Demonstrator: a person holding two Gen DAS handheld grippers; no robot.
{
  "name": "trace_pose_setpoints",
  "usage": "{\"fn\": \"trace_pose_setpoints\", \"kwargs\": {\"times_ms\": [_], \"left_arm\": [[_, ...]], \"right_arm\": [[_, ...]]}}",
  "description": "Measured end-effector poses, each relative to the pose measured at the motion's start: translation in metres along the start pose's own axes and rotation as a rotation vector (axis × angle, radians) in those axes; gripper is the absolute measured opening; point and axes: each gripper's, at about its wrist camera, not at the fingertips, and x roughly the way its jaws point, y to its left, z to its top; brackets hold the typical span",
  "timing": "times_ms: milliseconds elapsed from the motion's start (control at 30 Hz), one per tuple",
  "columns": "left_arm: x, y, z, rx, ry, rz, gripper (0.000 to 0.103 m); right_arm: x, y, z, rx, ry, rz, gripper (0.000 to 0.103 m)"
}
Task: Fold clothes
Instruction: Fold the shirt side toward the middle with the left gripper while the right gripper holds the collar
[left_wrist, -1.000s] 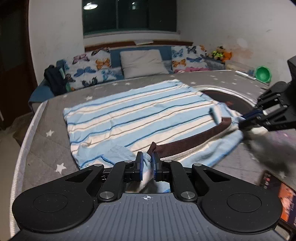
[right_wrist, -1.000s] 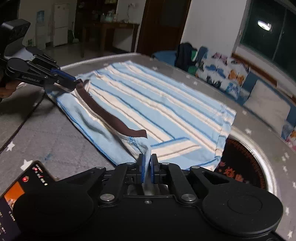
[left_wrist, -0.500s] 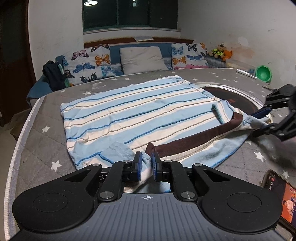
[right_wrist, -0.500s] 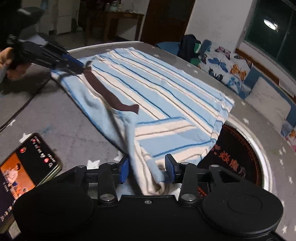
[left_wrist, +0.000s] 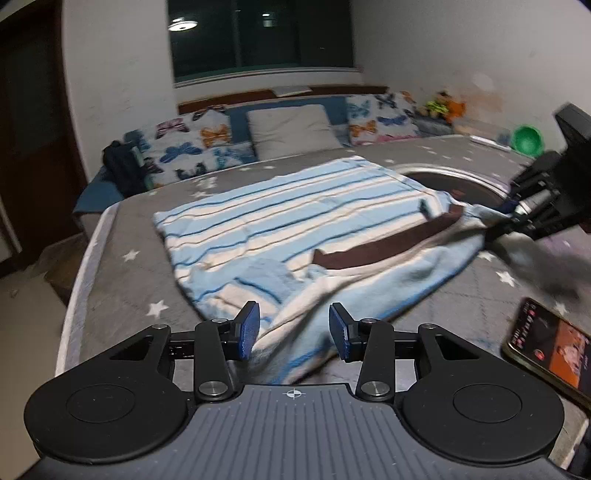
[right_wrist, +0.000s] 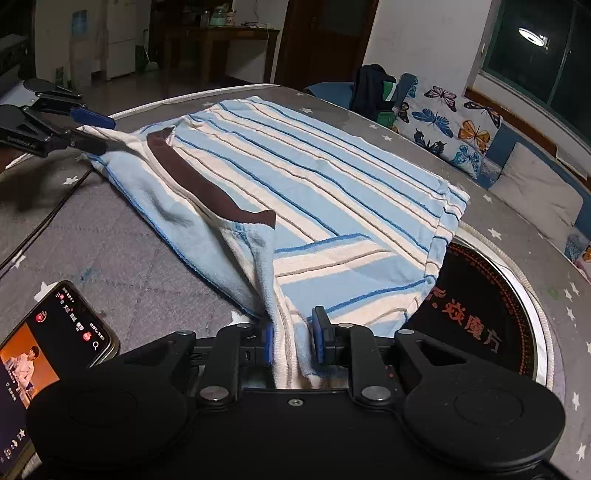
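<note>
A light-blue and cream striped shirt (left_wrist: 295, 218) lies spread on the grey star-patterned bed cover (left_wrist: 122, 288). Its near hem is folded over, showing a brown band (left_wrist: 388, 247). My left gripper (left_wrist: 293, 330) is open, and a bunched corner of the shirt lies loose between its blue pads. In the right wrist view my right gripper (right_wrist: 293, 338) is open less wide, with the shirt's (right_wrist: 314, 173) other near corner running between its pads. The left gripper (right_wrist: 90, 129) shows at the far end of the brown band (right_wrist: 199, 184), fingers apart. The right gripper (left_wrist: 506, 218) is blurred in the left wrist view.
A lit phone (left_wrist: 546, 343) (right_wrist: 55, 332) lies on the cover near both grippers. A round black disc with a metal rim (right_wrist: 480, 295) sits under the shirt's far side. Butterfly pillows (left_wrist: 192, 147), a dark bag (left_wrist: 118, 166) and a green bowl (left_wrist: 526, 138) line the back.
The left gripper opened and let go of the shirt corner. The right gripper opened half a second ago and its pads now stand closer together. The folded hem has slackened onto the cover.
</note>
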Motion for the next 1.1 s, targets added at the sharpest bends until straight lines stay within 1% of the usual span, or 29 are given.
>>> {"fn": "trace_pose_setpoints", "kwargs": {"times_ms": [33, 100, 200, 267, 333, 367, 400, 433, 533, 700, 900, 1000, 1100], "left_arm": [[-0.001, 0.002, 0.000, -0.013, -0.008, 0.009, 0.055], [-0.004, 0.007, 0.000, -0.031, -0.024, 0.016, 0.058], [0.000, 0.009, -0.004, -0.045, 0.001, -0.005, 0.058], [0.002, 0.011, -0.007, -0.054, 0.019, -0.019, 0.055], [0.005, 0.013, -0.009, -0.064, 0.037, -0.033, 0.035], [0.004, 0.012, -0.010, -0.064, 0.037, -0.034, 0.030], [0.004, 0.012, -0.011, -0.065, 0.036, -0.034, 0.019], [0.003, 0.011, -0.011, -0.065, 0.035, -0.035, 0.015], [-0.002, 0.008, -0.012, -0.066, 0.025, -0.037, 0.012], [-0.025, 0.002, -0.008, -0.056, -0.018, -0.037, 0.011], [-0.071, -0.015, -0.013, -0.024, -0.067, -0.030, 0.011], [-0.096, -0.019, -0.015, -0.046, -0.104, -0.014, 0.011], [-0.114, -0.019, -0.010, -0.066, -0.148, -0.003, 0.011]], "right_arm": [[0.000, 0.000, 0.000, 0.000, -0.001, -0.002, 0.022], [-0.001, 0.001, 0.000, -0.001, -0.002, -0.004, 0.022], [-0.002, 0.001, -0.001, 0.000, -0.004, -0.005, 0.022], [-0.003, 0.001, -0.001, 0.008, -0.004, -0.004, 0.022], [-0.004, 0.001, -0.001, 0.013, -0.008, -0.007, 0.022], [-0.004, 0.001, -0.002, 0.015, -0.010, -0.007, 0.022], [-0.005, 0.002, -0.002, 0.017, -0.013, -0.007, 0.022], [-0.006, 0.002, -0.002, 0.019, -0.016, -0.007, 0.022], [-0.010, 0.004, -0.004, 0.023, -0.025, -0.011, 0.019], [-0.023, 0.009, -0.005, 0.023, -0.050, -0.018, 0.015], [-0.059, 0.027, -0.015, 0.015, -0.095, -0.020, 0.014], [-0.082, 0.035, -0.020, 0.013, -0.127, -0.027, 0.013], [-0.101, 0.041, -0.016, -0.002, -0.163, -0.035, 0.013]]}}
